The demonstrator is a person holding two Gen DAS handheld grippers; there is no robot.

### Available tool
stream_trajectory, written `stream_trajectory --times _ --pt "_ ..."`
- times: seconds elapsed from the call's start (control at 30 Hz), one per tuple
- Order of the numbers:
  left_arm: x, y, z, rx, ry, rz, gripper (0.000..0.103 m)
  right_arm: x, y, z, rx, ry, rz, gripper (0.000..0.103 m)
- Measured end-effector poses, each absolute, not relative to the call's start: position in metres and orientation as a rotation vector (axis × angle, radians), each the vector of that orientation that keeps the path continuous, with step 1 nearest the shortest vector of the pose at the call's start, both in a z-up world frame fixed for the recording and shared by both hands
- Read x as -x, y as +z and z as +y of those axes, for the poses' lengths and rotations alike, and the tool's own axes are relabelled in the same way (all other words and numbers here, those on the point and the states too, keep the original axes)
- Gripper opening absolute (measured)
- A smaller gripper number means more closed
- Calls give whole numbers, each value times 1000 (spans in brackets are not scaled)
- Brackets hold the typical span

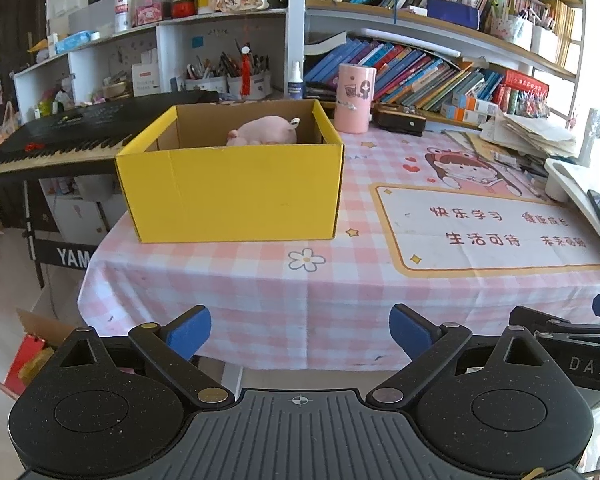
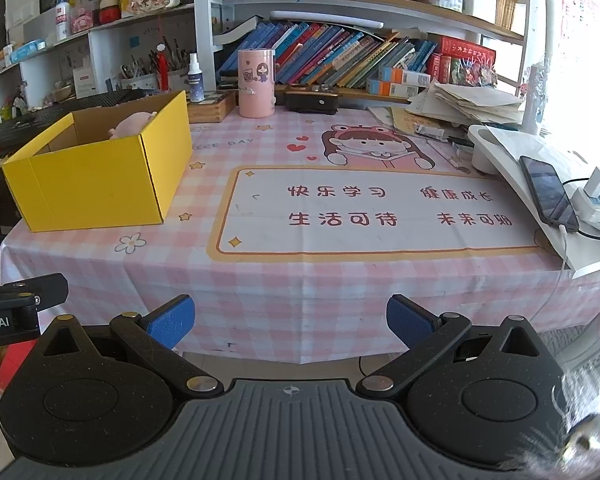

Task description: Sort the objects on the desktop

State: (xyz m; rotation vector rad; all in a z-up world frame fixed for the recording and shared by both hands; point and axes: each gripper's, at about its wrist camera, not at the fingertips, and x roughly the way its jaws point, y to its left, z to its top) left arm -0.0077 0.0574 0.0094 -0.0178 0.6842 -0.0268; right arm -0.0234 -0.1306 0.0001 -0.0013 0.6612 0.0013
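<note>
Both claws idle off the desk's near edge, sorting apparently finished.
Left claw (image 1: 300,330) and right claw (image 2: 291,320) gape, holding nothing; pink plush pig (image 1: 264,131) lies in the yellow box (image 1: 236,192) at the desk's (image 2: 300,280) far-left corner; next, probably withdraw.

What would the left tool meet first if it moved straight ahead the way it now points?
Probably the near wall of the yellow box. The left tool is open and empty, off the near edge of the checked tablecloth, and the box stands roughly on its centre line. Height is unclear, so it might meet the table edge first.
</note>
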Motion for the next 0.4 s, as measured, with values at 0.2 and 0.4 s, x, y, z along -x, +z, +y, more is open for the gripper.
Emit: stream_trajectory --times 0.2,0.4 --pt "8 10 57 20 -27 682 97 24 -3 -134 -3 1 664 103" --pt "3 10 57 22 -9 699 98 23 -2 -135 -3 2 666 103"
